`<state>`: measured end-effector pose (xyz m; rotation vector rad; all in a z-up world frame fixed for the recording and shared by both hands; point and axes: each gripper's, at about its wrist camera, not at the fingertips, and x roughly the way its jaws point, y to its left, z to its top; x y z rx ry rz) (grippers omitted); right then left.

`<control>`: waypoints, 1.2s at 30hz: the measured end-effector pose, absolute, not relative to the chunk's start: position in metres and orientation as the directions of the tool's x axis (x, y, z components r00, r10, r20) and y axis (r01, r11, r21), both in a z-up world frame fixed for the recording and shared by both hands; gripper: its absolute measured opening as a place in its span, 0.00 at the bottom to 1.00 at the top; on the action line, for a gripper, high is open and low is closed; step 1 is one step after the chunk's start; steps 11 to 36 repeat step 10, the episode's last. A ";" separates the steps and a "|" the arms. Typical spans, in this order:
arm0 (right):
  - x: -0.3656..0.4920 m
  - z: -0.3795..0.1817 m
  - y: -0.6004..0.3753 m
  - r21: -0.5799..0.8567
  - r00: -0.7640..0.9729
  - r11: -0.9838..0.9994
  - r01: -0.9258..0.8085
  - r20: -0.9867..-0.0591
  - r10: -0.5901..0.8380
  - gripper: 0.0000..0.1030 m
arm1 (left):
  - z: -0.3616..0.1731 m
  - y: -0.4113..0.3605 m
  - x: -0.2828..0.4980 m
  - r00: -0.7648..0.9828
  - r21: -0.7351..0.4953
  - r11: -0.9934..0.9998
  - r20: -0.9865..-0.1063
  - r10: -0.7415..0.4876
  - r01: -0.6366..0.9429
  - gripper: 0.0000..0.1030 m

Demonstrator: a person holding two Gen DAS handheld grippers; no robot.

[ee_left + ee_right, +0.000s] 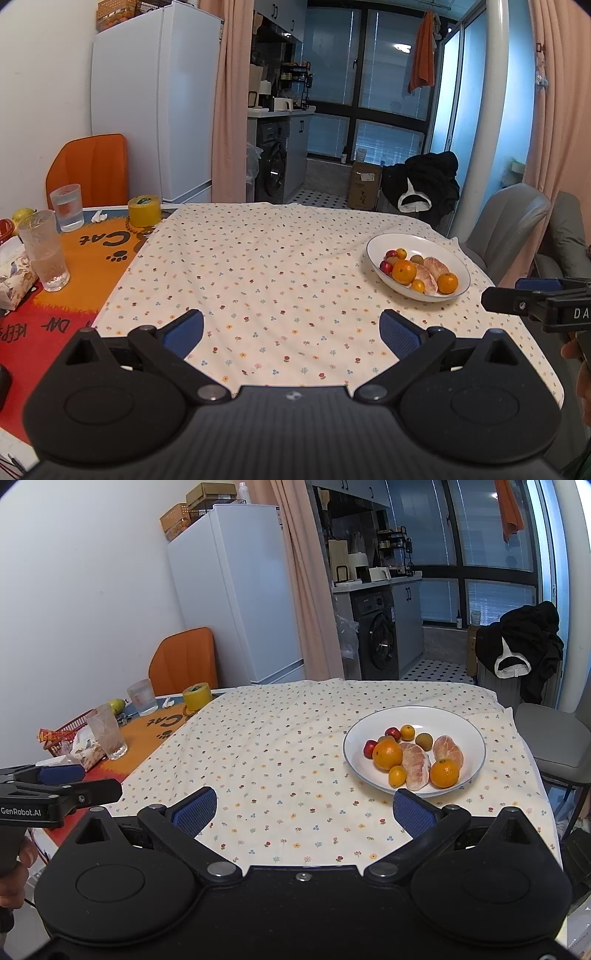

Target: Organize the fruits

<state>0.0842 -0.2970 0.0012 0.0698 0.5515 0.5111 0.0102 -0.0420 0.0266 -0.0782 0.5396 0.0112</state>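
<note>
Both grippers hang over the flowered tablecloth (280, 760) with blue pads spread wide and nothing between them: the left gripper (291, 330) and the right gripper (304, 808). Ahead and to the right of each sits a white bowl (465, 723) holding oranges (387, 754), peeled citrus segments (416, 766) and small red fruits (370, 747). Its near rim lies just beyond the right gripper's right pad.

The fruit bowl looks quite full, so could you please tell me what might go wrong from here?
1. The fruits are packed together in the bowl; gripping the big orange could nudge a kumquat out.
2. The peeled citrus looks soft, and the pads may crush it.
3. The cloth is wrinkled, so the bowl might slide if pushed.
</note>
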 end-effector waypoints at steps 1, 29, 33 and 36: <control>0.084 0.001 -0.297 0.198 0.729 0.873 -0.446 -0.484 0.483 1.00 | 0.026 -0.042 0.011 0.856 -0.069 0.997 -0.517 -0.009 -0.031 0.98; 0.086 -0.001 -0.297 0.196 0.727 0.873 -0.447 -0.488 0.483 1.00 | 0.026 -0.044 0.012 0.852 -0.068 0.997 -0.523 -0.018 -0.020 0.98; 0.086 -0.001 -0.297 0.196 0.727 0.873 -0.447 -0.488 0.483 1.00 | 0.026 -0.044 0.012 0.852 -0.068 0.997 -0.523 -0.018 -0.020 0.98; 0.086 -0.001 -0.297 0.196 0.727 0.873 -0.447 -0.488 0.483 1.00 | 0.026 -0.044 0.012 0.852 -0.068 0.997 -0.523 -0.018 -0.020 0.98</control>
